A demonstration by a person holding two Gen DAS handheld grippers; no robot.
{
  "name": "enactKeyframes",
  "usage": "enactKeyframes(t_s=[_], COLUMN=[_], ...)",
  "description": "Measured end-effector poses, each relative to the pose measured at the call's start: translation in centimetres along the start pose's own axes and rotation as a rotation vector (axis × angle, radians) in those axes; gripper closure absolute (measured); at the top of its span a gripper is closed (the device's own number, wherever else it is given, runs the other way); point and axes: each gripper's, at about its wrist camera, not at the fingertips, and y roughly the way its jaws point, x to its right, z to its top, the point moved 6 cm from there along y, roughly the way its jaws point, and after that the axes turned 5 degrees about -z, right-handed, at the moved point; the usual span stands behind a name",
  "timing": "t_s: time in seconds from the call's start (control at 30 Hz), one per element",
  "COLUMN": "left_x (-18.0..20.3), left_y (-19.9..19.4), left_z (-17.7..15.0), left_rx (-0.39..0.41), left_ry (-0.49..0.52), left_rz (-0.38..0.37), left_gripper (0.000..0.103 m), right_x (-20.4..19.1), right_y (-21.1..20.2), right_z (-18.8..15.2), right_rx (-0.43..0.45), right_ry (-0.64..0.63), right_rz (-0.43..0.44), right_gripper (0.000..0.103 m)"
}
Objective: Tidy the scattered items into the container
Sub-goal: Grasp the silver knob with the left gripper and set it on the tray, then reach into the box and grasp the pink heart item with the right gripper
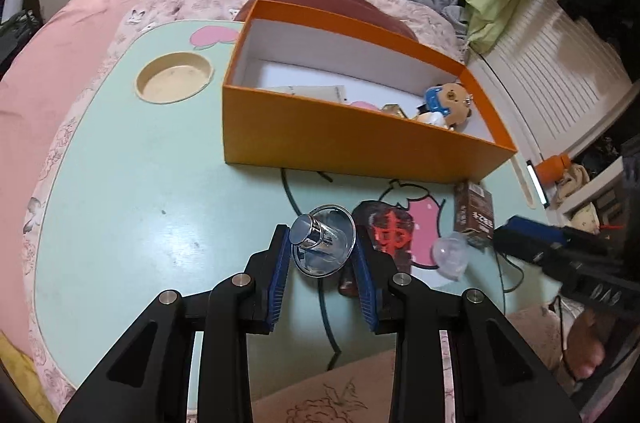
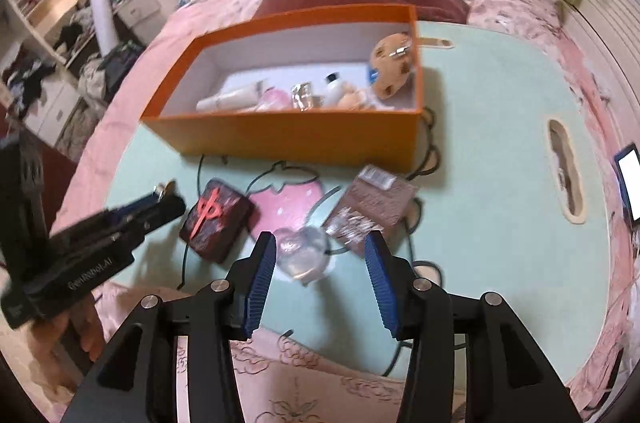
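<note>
- Left wrist view: the left gripper point(image 1: 322, 247) has its blue ribbed pads pinching a small clear glass bottle with a shiny silver cap point(image 1: 320, 241), held up above the mint-green lap table point(image 1: 120, 183).
- The open orange cardboard box with white inside point(image 1: 344, 139) sits further back on the table. A brown teddy keychain with a blue patch point(image 1: 450, 103) lies in its right end, with a few small bits next to it.
- Still out on the table in front of the box: a dark mahjong-style tile with a red character point(image 1: 390, 233), a see-through heart-shaped case point(image 1: 450, 251) and a little brown carton point(image 1: 474, 213).
- The right gripper point(image 1: 520, 239) pokes in from the right edge, pretty blurry.
- Right wrist view: the right gripper point(image 2: 320, 251) has its fingers spread apart with nothing pinched. The heart-shaped case point(image 2: 302, 251) lies on the table just ahead, nearer the left pad, not touched as far as I can see.
- The dark tile point(image 2: 216, 219) is to its left, the brown carton point(image 2: 372, 207) to its right, the orange box point(image 2: 296, 139) behind them.
- The left gripper point(image 2: 164, 193) shows at the left, with a bit of silver at its tip.
</note>
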Motion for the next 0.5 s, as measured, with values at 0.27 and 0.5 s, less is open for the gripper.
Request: enactKeyframes(t_s=[0.27,0.5], left_x=[-0.4,-0.5], left_y=[-1.0,-1.7], left_z=[0.2,0.3], left_rx=[0.079,0.155], left_ry=[-0.074,-0.113], left_rz=[-0.046,-0.086], left_gripper=[0.036,0.035], right_x=[-0.7,-5.0], right_y=[-2.2,-1.6], right_z=[2.6,9.5], right_rx=[-0.031,-0.133], right_ry=[-0.047,-0.132], right_rz=[0.080,0.123], right_gripper=[0.058,0.070])
